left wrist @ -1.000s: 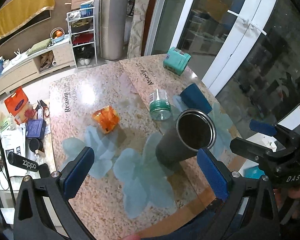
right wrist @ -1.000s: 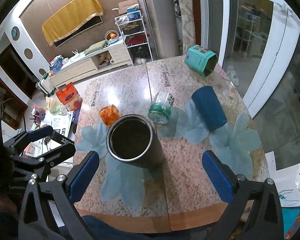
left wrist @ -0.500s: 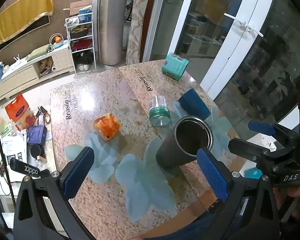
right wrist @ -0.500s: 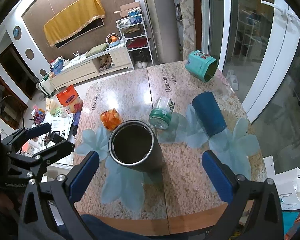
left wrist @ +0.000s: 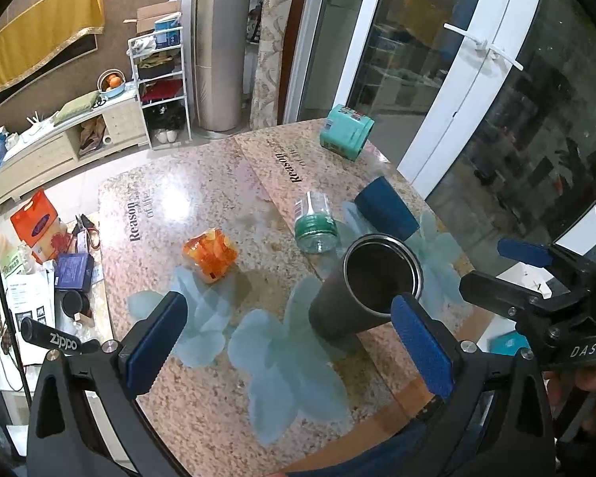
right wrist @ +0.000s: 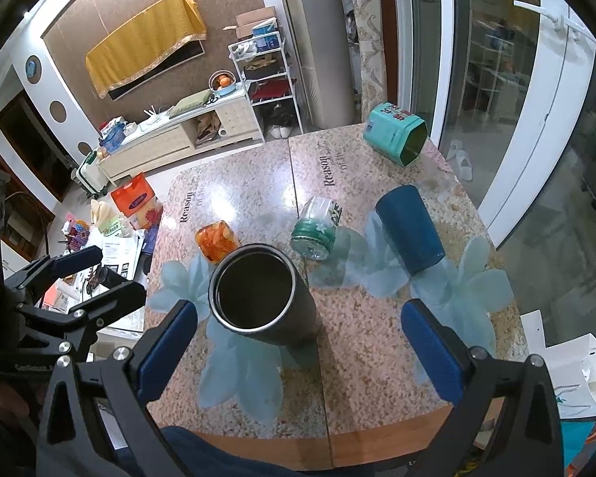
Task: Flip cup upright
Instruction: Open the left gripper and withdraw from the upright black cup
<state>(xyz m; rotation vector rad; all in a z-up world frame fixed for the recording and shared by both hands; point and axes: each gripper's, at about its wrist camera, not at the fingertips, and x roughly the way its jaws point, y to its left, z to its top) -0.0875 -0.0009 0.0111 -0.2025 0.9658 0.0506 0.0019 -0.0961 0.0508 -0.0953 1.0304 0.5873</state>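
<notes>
Standing upright on table [right wrist: 258, 190]: steel cup [right wrist: 258, 298], empty.

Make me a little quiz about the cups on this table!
1. True or false: the dark metal cup stands upright with its open mouth up.
2. Which one lies on its side: A) the blue cup, B) the dark metal cup?
3. Fill in: both the left tool and the right tool are ____ and hold nothing.

Key: 1 true; 2 A; 3 open.
</notes>
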